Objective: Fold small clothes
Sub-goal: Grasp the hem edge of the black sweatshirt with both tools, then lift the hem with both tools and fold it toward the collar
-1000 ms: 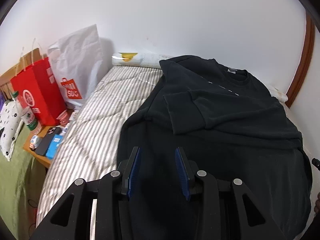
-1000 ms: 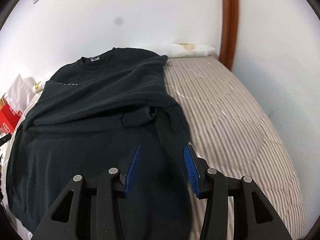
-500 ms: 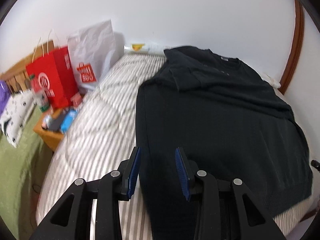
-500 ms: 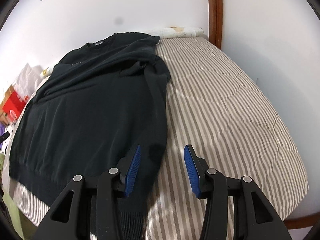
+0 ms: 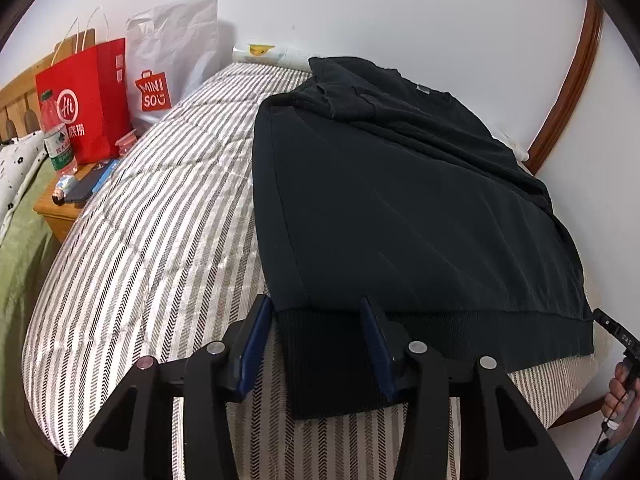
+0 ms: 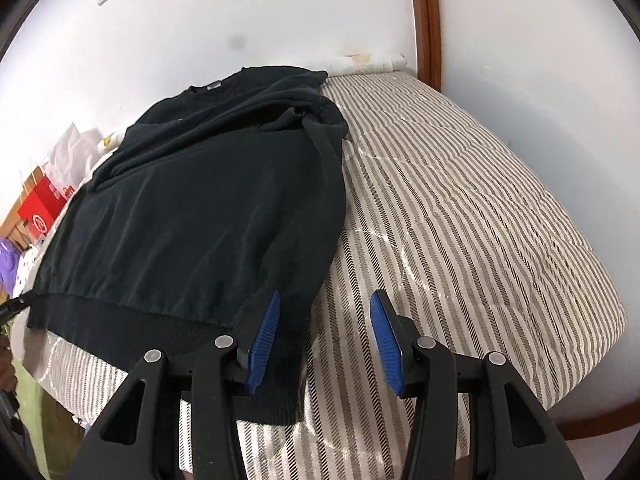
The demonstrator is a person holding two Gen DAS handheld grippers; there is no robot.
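A black sweatshirt (image 5: pixel 400 200) lies flat on the striped bed (image 5: pixel 160 220), collar at the far end and both sleeves folded across the chest. My left gripper (image 5: pixel 315 304) hovers at its near left hem corner. The jaws are opening, and the ribbed hem (image 5: pixel 320 360) lies between the blue pads without being pressed. In the right wrist view the sweatshirt (image 6: pixel 208 208) fills the left half. My right gripper (image 6: pixel 326 296) stands open over its near right hem corner, with cloth by the left pad and striped quilt (image 6: pixel 460 200) under the right pad.
Left of the bed, a nightstand (image 5: pixel 60 216) carries a red paper bag (image 5: pixel 88 92), a white paper bag (image 5: pixel 172 60), a water bottle (image 5: pixel 56 136) and small items. White walls close the far side, with a wooden frame (image 5: pixel 568 80) at the right. A person's hand (image 5: pixel 618 392) shows at the right edge.
Both grippers have drawn back from over the sweatshirt's chest to its near hem at the bed's front edge. The left jaws stand wider apart than before.
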